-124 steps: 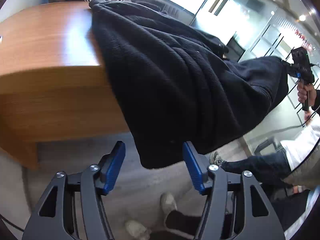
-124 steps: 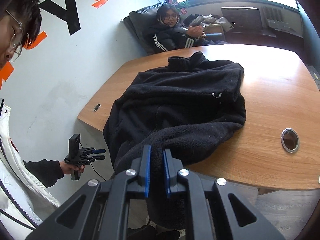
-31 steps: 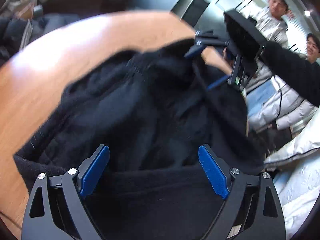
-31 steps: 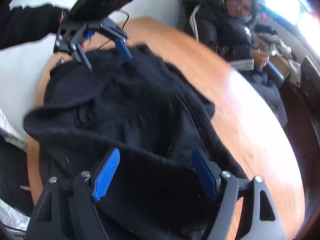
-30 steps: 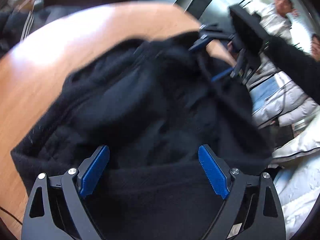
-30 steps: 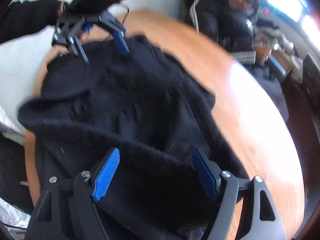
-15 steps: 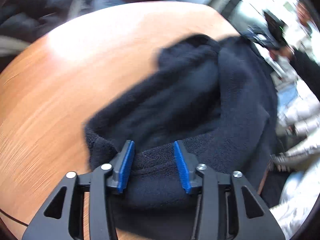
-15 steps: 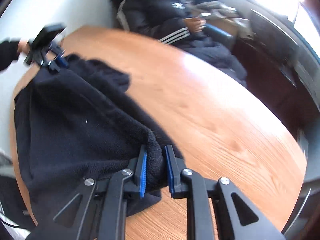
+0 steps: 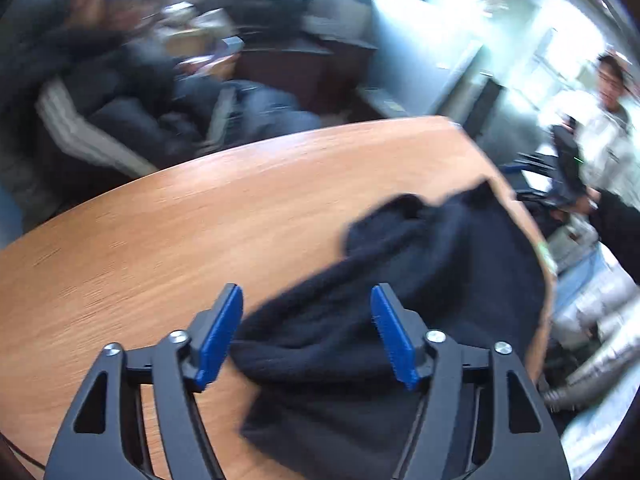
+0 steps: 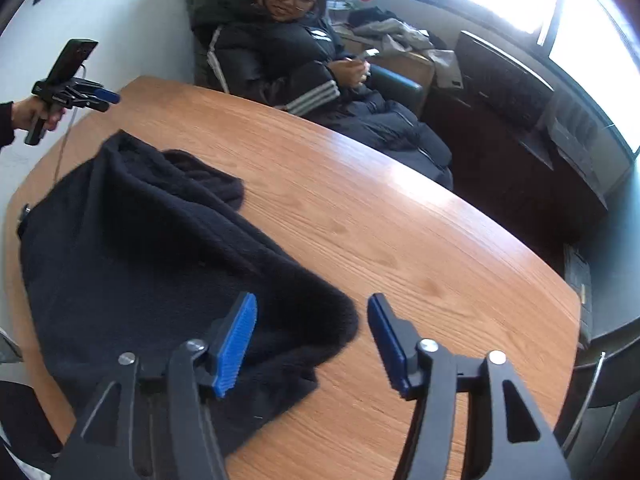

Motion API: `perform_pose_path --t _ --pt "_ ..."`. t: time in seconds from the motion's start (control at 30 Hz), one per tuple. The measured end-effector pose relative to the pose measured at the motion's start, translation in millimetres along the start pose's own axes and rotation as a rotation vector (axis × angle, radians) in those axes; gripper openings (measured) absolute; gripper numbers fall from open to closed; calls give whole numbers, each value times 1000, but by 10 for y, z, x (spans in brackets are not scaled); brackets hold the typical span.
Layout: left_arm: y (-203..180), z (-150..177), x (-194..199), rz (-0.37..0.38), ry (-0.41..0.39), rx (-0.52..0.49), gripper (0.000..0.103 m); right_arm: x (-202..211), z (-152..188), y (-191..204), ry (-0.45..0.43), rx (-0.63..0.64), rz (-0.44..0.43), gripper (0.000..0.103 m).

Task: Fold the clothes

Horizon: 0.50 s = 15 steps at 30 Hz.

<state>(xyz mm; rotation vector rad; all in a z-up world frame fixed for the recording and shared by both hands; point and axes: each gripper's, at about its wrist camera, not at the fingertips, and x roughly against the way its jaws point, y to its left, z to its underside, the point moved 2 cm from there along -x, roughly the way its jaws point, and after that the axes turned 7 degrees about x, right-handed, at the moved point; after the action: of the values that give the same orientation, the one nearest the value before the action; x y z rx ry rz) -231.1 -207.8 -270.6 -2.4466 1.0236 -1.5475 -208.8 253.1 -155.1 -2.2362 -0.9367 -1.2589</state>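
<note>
A black fleece garment (image 10: 140, 260) lies bunched on the left part of the wooden table (image 10: 400, 240). Its near folded edge bulges toward my right gripper (image 10: 312, 340), which is open, its left pad over that edge and its right pad over bare wood. In the left wrist view the same garment (image 9: 420, 272) runs to the table's right edge. My left gripper (image 9: 306, 332) is open with the fleece edge lying loose between its fingers. The right wrist view shows the left gripper (image 10: 109, 100) in a hand, above the table's far left corner.
A seated person in a black jacket with white stripes (image 10: 288, 52) is behind the table's far edge. Another person in white (image 9: 604, 128) stands at the right. A dark cabinet (image 10: 500, 80) lines the windowed wall. Bare wood (image 9: 180, 220) stretches left of the garment.
Half a second ago both grippers were shut on the garment's edge. Both have now opened and drawn back, and the fleece rests on the table.
</note>
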Motion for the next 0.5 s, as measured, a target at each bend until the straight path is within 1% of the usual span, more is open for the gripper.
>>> perform_pose_path --t 0.03,0.07,0.1,0.13,0.17,0.2,0.23,0.27,0.3,0.33,0.37,0.4,0.43,0.47,0.5 --pt "-235 50 -64 67 18 -47 71 -56 -66 158 -21 -6 -52 67" --pt "-532 104 -206 113 64 -92 74 -161 -121 315 -29 -8 -110 67" --pt "-689 206 -460 122 118 -121 74 -318 -154 446 -17 -5 -151 67" --pt "-832 306 -710 129 170 -146 74 -515 -158 549 11 1 -167 67" --pt "-781 378 -911 116 216 -109 72 -734 -108 595 57 5 -170 66" --pt "-726 449 -1106 102 261 -72 61 -931 -15 587 111 3 -164 58" --pt "-618 506 -1235 71 284 -27 51 -1077 80 537 156 -6 -149 49" --pt "-494 562 -1254 63 258 15 31 -1128 168 441 170 -24 -130 23" --pt "-486 590 -1140 61 226 32 28 -1086 230 319 157 -57 -113 13" --pt "-477 617 -1027 59 195 49 29 -1002 265 206 149 -92 -89 13" --pt "-469 644 -913 56 163 66 38 -886 272 115 151 -112 -52 16" --pt "-460 672 -799 54 132 83 50 -760 239 70 148 -107 -18 30" --pt "-456 701 -694 51 103 100 56 -625 145 81 123 -76 -2 39" --pt "-520 764 -730 49 110 106 67 -527 -42 178 72 -28 -23 52" --pt "-583 827 -765 47 117 112 79 -453 -266 313 13 24 -60 60"
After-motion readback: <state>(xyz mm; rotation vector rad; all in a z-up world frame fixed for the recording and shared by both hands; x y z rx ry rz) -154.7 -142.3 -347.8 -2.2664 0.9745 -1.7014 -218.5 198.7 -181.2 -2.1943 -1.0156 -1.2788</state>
